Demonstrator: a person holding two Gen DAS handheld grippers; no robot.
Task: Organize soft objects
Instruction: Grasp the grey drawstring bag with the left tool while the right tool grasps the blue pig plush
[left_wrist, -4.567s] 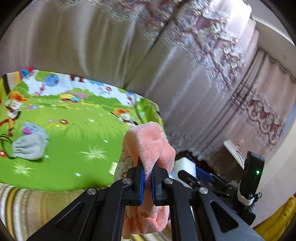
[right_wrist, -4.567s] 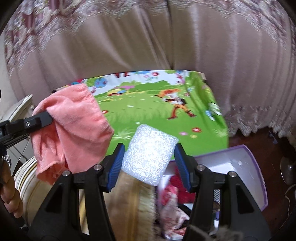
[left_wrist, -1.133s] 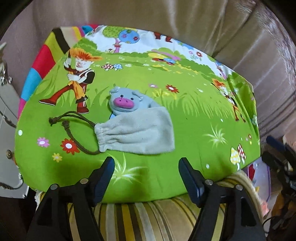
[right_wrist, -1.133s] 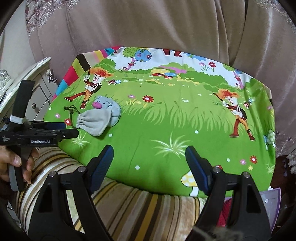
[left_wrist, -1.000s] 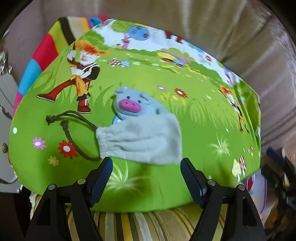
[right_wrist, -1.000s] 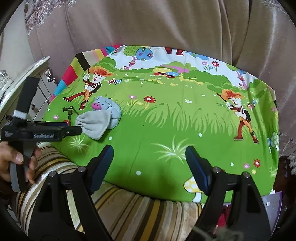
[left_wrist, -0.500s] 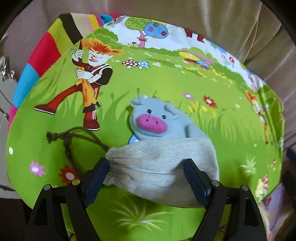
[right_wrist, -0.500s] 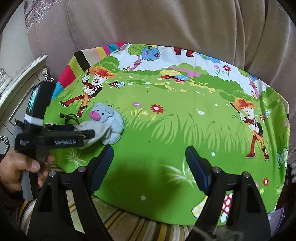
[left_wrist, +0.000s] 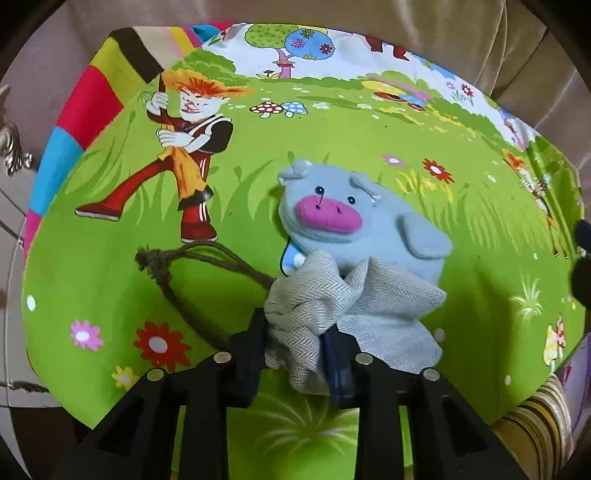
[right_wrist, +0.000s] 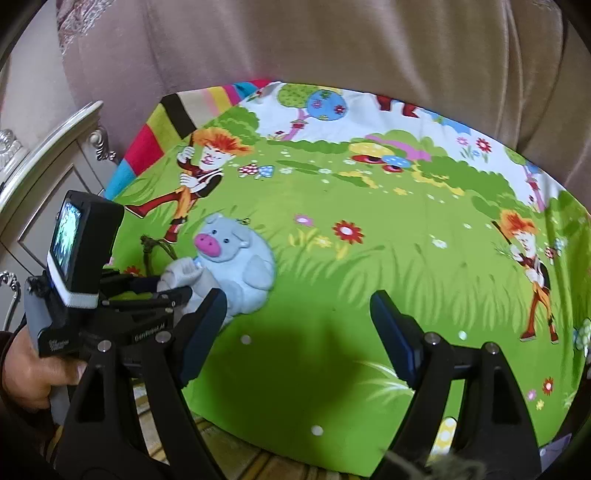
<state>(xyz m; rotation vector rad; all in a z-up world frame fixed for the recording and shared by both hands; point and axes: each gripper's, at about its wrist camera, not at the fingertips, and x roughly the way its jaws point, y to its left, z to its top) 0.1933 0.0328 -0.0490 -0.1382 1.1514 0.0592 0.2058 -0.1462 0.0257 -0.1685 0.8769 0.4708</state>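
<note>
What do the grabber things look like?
Both are black frames with silver bolts. The left gripper and right gripper have flat dark blue pads on their fingers. The left one carries a small screen with a white band, and white lettering on its side.

One blue plush pig (left_wrist: 354, 221). One grey drawstring pouch (left_wrist: 343, 314) with one brown cord (left_wrist: 173, 266). One cartoon-print green cloth (left_wrist: 110, 277). Two handheld tools: left tool (left_wrist: 295, 354), right tool (right_wrist: 295, 332). One hand (right_wrist: 33, 365) visible; possibly one cabinet (right_wrist: 40, 162) at the blurred left edge.
</note>
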